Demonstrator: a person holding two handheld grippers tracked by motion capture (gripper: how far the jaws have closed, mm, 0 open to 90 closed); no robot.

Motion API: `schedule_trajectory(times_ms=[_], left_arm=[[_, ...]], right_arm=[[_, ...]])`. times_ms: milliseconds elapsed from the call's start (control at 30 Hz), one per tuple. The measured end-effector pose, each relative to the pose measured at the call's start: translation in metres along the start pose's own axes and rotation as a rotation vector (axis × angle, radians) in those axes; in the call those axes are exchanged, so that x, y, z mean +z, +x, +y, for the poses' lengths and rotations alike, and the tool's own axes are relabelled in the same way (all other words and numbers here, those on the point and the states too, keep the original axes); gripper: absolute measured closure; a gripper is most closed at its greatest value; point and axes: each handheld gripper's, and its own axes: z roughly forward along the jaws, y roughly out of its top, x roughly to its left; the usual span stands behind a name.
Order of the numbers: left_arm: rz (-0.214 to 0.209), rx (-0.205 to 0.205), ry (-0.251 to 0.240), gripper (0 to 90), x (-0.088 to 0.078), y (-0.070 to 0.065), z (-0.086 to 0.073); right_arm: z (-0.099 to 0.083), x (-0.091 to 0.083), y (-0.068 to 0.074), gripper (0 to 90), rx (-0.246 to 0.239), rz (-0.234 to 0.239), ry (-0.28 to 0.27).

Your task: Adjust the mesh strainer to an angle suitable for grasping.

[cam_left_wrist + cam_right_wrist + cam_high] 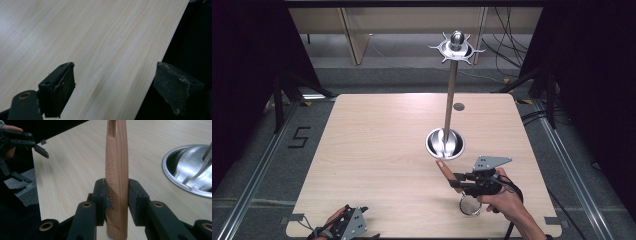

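While your left gripper idles spread at the table's near-left corner, your right gripper pinches the strainer's wooden handle just before the rack's base. Lift it level, slot toward a hook on top. Pale wood table, grey floor, dark curtains on 2 sides.

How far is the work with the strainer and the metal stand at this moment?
Done: the right gripper is shut on the strainer's wooden handle. In hand: the strainer hangs near the table's front edge. Left: hanging it on the stand's top hooks, which carry nothing yet. The left gripper is open.
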Motion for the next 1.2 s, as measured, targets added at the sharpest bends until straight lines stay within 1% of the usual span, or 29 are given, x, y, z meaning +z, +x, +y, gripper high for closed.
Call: schedule_trajectory(times_ms=[67, 100, 133, 167, 200, 233, 333, 367, 400, 433, 467, 533, 600, 633, 667, 700, 733, 767, 800, 833, 867, 900, 933, 967, 1000, 1033, 1067, 1100, 1200], left_arm=[[-0.001, 0.000, 0.001, 16.2, 0.000, 0.000, 0.000], [0.011, 0.001, -0.001, 16.2, 0.000, -0.001, 0.000], [0.014, 0.002, 0.000, 16.2, 0.000, -0.001, 0.000], [0.013, 0.002, 0.000, 16.2, 0.000, -0.001, 0.000], [0.013, 0.002, 0.000, 16.2, 0.000, -0.001, 0.000], [0.012, 0.002, 0.000, 16.2, 0.000, -0.001, 0.000], [0.002, 0.002, 0.003, 16.2, 0.000, 0.000, 0.000], [-0.006, 0.000, 0.003, 16.2, 0.000, 0.000, 0.000], [-0.012, -0.007, -0.003, 16.1, 0.001, -0.001, 0.000], [-0.012, -0.006, -0.003, 16.2, 0.001, 0.000, 0.000], [-0.012, -0.006, -0.003, 16.2, 0.001, -0.001, 0.000], [-0.008, -0.004, 0.000, 16.2, 0.001, 0.000, 0.000], [-0.012, -0.008, -0.004, 16.2, 0.001, 0.000, 0.000], [-0.011, -0.007, -0.004, 16.2, 0.001, -0.001, 0.000], [-0.008, -0.005, -0.001, 16.2, 0.001, 0.000, 0.000], [-0.008, 0.000, 0.003, 16.1, 0.001, 0.000, 0.000], [-0.011, -0.001, 0.004, 16.2, 0.001, 0.000, 0.000], [-0.018, -0.001, 0.004, 16.2, 0.002, 0.000, 0.000], [-0.021, -0.001, 0.003, 16.1, 0.002, 0.000, 0.000], [-0.021, -0.001, 0.003, 16.2, 0.002, 0.000, 0.000], [-0.021, -0.002, 0.003, 16.2, 0.002, 0.000, 0.000], [-0.022, -0.001, 0.003, 16.2, 0.002, 0.000, 0.000], [-0.020, -0.002, 0.003, 16.2, 0.002, 0.000, 0.000], [-0.022, -0.002, 0.004, 16.2, 0.002, 0.000, -0.001], [-0.021, -0.002, 0.004, 16.2, 0.002, 0.000, -0.001], [-0.004, -0.001, 0.005, 16.1, 0.003, 0.000, -0.001], [0.004, -0.005, 0.001, 16.1, 0.003, 0.000, -0.001], [0.001, -0.002, 0.008, 16.1, 0.001, 0.000, -0.001], [-0.005, -0.005, 0.007, 16.2, 0.002, 0.000, -0.001]], right_arm=[[0.001, 0.000, -0.002, 71.4, -0.010, -0.003, -0.038], [0.001, -0.001, -0.002, 71.5, -0.017, 0.021, -0.040], [0.001, 0.000, -0.003, 71.5, -0.016, 0.043, -0.069], [0.001, -0.001, -0.004, 71.5, -0.013, 0.050, -0.076], [0.001, -0.002, -0.001, 71.5, 0.023, 0.055, -0.065], [0.001, 0.000, -0.002, 71.5, 0.015, 0.056, -0.083], [0.001, -0.002, -0.001, 71.5, 0.032, 0.071, -0.091], [0.002, -0.001, -0.001, 71.5, 0.044, 0.096, -0.099], [0.003, -0.001, -0.001, 71.5, 0.034, 0.104, -0.107], [0.004, -0.002, -0.001, 71.5, 0.021, 0.090, -0.120], [0.004, -0.003, 0.001, 71.5, 0.045, 0.095, -0.106], [0.005, -0.004, 0.000, 71.5, 0.052, 0.091, -0.117], [0.005, -0.004, -0.002, 71.5, 0.040, 0.080, -0.127], [0.006, -0.006, -0.003, 71.5, 0.022, 0.057, -0.120], [0.006, -0.004, -0.003, 71.5, 0.024, 0.051, -0.141], [0.007, -0.006, -0.004, 71.5, 0.024, 0.067, -0.126], [0.007, -0.006, -0.003, 71.5, 0.051, 0.072, -0.127], [0.008, -0.006, -0.003, 71.5, 0.057, 0.080, -0.137], [0.008, -0.008, -0.004, 71.5, 0.039, 0.057, -0.131], [0.009, -0.006, -0.006, 71.4, 0.023, 0.066, -0.150], [0.010, -0.008, -0.006, 71.5, 0.031, 0.059, -0.137], [0.011, -0.010, -0.004, 71.5, 0.059, 0.058, -0.134], [0.012, -0.009, -0.006, 71.5, 0.038, 0.052, -0.151], [0.013, -0.010, -0.006, 71.5, 0.045, 0.052, -0.150], [0.015, -0.012, -0.008, 71.5, 0.025, 0.038, -0.167], [0.018, -0.014, -0.009, 71.5, 0.022, 0.034, -0.167], [0.018, -0.014, -0.009, 71.5, 0.022, 0.034, -0.167], [0.019, -0.015, -0.008, 71.5, 0.048, 0.033, -0.172], [0.026, -0.019, -0.012, 71.5, 0.006, 0.007, -0.192]])
